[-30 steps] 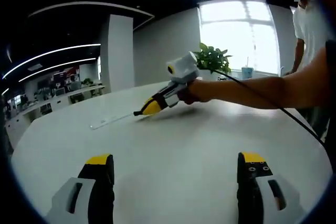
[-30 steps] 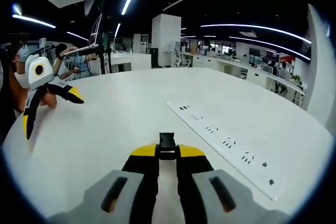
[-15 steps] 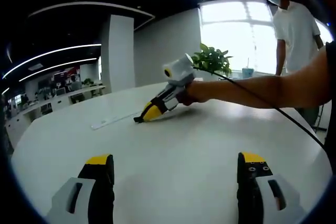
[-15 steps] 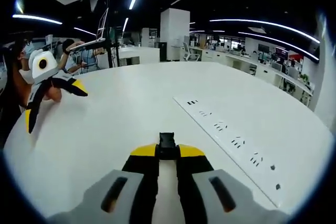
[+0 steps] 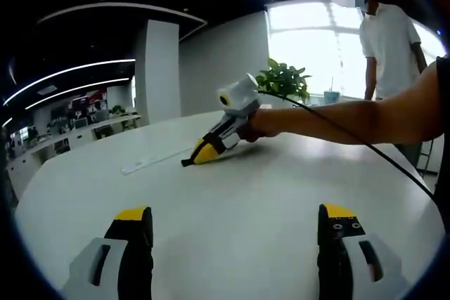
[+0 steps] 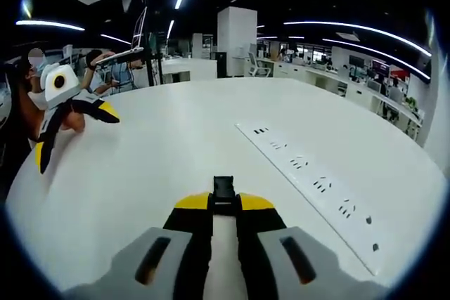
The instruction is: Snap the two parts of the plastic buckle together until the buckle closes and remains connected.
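We found the right gripper clamped on a black buckle part, which stuck out just beyond its yellow tips, above the white table. The left gripper had its jaws wide apart, holding nothing. A white power strip lay ahead-right of the right gripper.

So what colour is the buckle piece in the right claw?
Black; the buckle piece shows best in the right gripper view.

Black buckle part, yellow-tipped black fingers, white counter, white strip with dark marks, green plant
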A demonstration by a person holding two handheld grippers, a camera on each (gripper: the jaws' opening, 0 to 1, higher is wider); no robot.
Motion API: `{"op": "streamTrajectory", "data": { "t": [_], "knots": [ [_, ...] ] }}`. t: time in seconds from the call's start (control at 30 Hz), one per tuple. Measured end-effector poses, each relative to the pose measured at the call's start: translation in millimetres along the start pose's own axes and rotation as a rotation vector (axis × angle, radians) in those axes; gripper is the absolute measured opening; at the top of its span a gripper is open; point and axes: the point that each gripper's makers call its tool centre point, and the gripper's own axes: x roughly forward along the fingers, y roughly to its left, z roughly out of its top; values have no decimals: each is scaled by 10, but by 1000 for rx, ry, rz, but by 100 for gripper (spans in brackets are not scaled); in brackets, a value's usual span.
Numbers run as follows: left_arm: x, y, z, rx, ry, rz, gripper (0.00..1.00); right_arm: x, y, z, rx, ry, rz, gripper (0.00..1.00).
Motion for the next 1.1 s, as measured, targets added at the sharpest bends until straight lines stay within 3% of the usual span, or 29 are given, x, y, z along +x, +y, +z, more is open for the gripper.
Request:
{"op": "streamTrajectory", "data": {
  "t": [0.13,0.17,0.23,0.43,0.77,0.83,0.97,1.1],
  "knots": [
    [-3,-2,11,0,-4,1,99,8,26,5,-9,-17,17,15],
    [-6,-2,19,-2,-8,1,99,10,29,20,-8,-28,20,24],
    [-11,3,31,-4,-13,3,99,7,7,147,1,-108,5,52],
    [-16,-15,47,-6,-17,-1,99,-43,-5,266,-11,-152,-14,97],
    [-24,0,64,-5,-22,7,99,-63,12,219,9,-137,-26,100],
    [-25,5,67,-5,-24,10,99,-76,6,221,24,-136,-54,100],
    [-32,43,90,-33,-39,22,99,-174,-61,333,110,-218,-138,100],
    [-45,81,98,-38,-48,36,99,-226,5,290,98,-204,-167,100]
  ]
}}
